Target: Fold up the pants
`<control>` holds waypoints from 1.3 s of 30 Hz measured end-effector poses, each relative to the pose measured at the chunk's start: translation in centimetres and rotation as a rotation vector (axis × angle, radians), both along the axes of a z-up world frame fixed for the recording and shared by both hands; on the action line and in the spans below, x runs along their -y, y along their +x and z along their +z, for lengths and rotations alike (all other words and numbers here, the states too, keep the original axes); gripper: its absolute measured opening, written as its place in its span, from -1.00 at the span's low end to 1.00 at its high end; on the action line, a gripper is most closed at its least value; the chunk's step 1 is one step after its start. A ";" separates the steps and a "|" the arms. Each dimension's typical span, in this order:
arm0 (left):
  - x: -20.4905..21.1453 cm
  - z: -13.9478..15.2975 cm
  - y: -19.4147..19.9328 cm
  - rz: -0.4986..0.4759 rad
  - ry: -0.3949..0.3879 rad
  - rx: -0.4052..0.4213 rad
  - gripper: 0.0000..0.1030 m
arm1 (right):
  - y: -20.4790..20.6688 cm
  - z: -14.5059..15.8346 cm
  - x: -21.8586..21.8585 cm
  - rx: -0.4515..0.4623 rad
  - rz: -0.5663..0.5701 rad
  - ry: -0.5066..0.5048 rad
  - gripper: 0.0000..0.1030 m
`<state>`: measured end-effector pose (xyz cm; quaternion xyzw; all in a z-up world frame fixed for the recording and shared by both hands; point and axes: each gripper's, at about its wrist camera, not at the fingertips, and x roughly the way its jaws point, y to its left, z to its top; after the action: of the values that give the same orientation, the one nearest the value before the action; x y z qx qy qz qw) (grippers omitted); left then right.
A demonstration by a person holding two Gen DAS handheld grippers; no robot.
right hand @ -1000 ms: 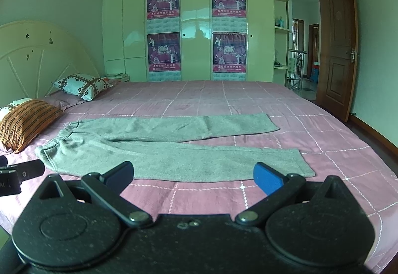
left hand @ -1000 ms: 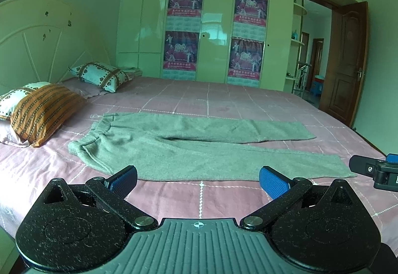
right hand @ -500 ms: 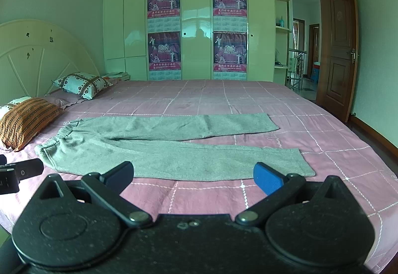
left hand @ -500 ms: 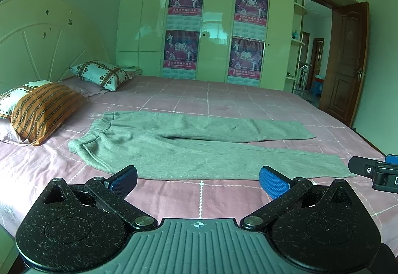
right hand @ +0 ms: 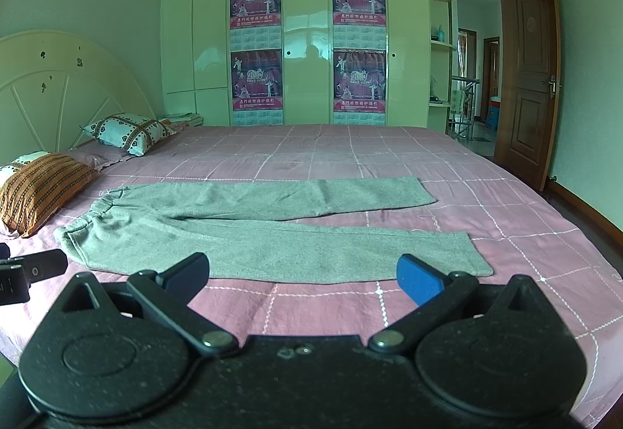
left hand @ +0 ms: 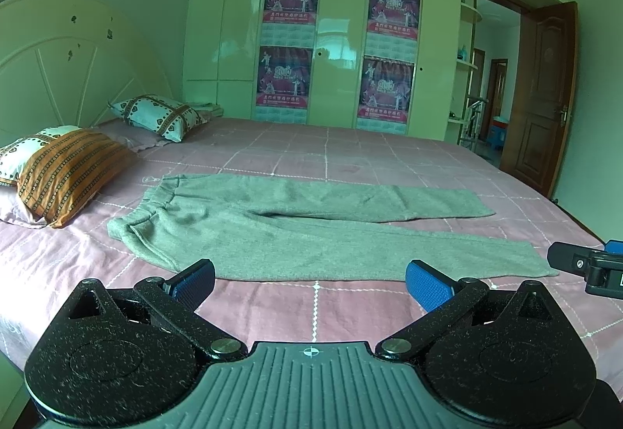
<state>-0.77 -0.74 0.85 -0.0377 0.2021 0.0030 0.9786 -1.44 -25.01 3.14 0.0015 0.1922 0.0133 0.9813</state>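
Grey pants (left hand: 311,230) (right hand: 249,234) lie flat on the pink checked bed (left hand: 350,156) (right hand: 350,156), waistband to the left near the pillows, both legs stretched right and slightly spread. My left gripper (left hand: 310,283) is open with blue pads, hovering just short of the near leg's front edge. My right gripper (right hand: 303,275) is open too, over the same edge further toward the cuffs. Each gripper shows at the edge of the other's view: the right gripper's tip (left hand: 584,265), the left gripper's tip (right hand: 31,271). Nothing is held.
An orange striped pillow (left hand: 66,172) (right hand: 39,187) and a patterned pillow (left hand: 155,115) lie by the cream headboard (left hand: 58,71) at left. A wardrobe with posters (left hand: 331,39) stands behind the bed. A brown door (left hand: 545,98) is open at right.
Both views have crept very slightly nearer the pants; the pants lie as before and both grippers stay open.
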 end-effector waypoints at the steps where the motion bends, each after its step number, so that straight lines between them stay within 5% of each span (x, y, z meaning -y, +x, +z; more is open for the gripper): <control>1: 0.0 0.0 0.0 0.001 0.002 0.000 1.00 | 0.0 0.0 0.0 0.001 -0.001 0.001 0.89; 24: 0.3 -0.2 0.0 0.010 0.012 -0.006 1.00 | 0.0 0.0 0.1 0.001 -0.001 0.001 0.89; 39: -1.0 -0.4 0.3 0.043 -0.080 0.012 1.00 | 0.0 0.7 0.6 0.024 -0.001 0.017 0.89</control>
<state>-0.44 0.28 0.44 -0.0812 0.1951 0.0160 0.9773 -1.48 -25.64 3.81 0.0098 0.1802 0.0147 0.9835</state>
